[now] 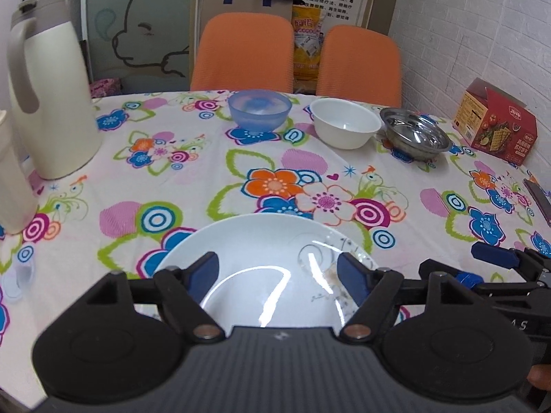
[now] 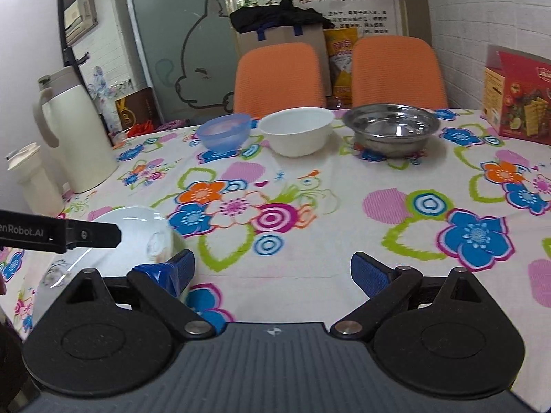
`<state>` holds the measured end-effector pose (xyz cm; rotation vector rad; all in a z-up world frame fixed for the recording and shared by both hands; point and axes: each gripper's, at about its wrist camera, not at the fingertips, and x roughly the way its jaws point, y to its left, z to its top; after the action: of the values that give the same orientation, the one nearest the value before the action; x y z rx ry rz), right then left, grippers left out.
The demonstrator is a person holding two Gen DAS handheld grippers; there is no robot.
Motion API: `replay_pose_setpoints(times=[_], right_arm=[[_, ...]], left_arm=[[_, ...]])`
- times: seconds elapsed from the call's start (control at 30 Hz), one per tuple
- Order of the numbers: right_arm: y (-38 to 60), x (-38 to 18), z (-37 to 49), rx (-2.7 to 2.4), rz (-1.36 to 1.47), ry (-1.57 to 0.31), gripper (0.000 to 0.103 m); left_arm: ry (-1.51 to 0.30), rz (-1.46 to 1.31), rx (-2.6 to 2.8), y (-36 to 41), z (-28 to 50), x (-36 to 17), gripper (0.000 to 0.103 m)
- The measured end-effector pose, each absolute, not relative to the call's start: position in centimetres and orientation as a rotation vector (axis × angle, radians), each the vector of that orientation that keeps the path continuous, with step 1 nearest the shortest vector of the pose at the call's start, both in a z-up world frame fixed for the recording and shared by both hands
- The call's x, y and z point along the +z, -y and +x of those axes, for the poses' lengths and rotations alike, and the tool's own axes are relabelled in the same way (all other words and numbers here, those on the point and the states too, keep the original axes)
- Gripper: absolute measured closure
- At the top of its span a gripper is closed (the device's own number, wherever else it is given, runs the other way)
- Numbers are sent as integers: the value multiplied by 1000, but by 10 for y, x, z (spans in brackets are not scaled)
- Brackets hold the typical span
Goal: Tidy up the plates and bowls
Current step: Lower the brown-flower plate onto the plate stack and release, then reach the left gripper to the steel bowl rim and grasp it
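A white plate (image 1: pixel 268 268) with a faint grey pattern lies on the flowered tablecloth near the front edge. My left gripper (image 1: pixel 277 272) hangs open just over it, one blue pad on each side of the plate's middle. Along the far side stand a blue plastic bowl (image 1: pixel 260 112), a white bowl (image 1: pixel 344 122) and a steel bowl (image 1: pixel 416 134) in a row. My right gripper (image 2: pixel 273 268) is open over bare cloth, its left finger close to the plate (image 2: pixel 131 237) rim. The left gripper (image 2: pixel 103 235) reaches over the plate from the left in the right wrist view.
A cream thermos jug (image 1: pixel 48 93) and a pale bottle (image 1: pixel 13 179) stand at the left. A red cracker box (image 1: pixel 496 124) sits by the white brick wall on the right. Two orange chairs (image 1: pixel 241 51) are behind the table. A dark flat object (image 1: pixel 539 199) lies at the right edge.
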<state>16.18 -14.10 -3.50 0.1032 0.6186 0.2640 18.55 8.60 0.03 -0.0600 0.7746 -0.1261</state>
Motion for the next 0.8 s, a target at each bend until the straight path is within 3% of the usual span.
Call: replay_pose_setpoints(times=[0.23, 0.4, 0.63, 0.8], right_arm=[[200, -30, 194, 175, 100, -630, 18], [228, -3, 270, 130, -13, -617, 18], [237, -17, 425, 54, -164, -866, 18], [230, -44, 465, 77, -215, -1044, 18]], left_arm=[[-812, -11, -203, -36, 216, -4, 26], [-825, -2, -231, -22, 224, -6, 25], [-835, -32, -193, -38, 230, -5, 25], [-831, -47, -152, -55, 235, -2, 25]])
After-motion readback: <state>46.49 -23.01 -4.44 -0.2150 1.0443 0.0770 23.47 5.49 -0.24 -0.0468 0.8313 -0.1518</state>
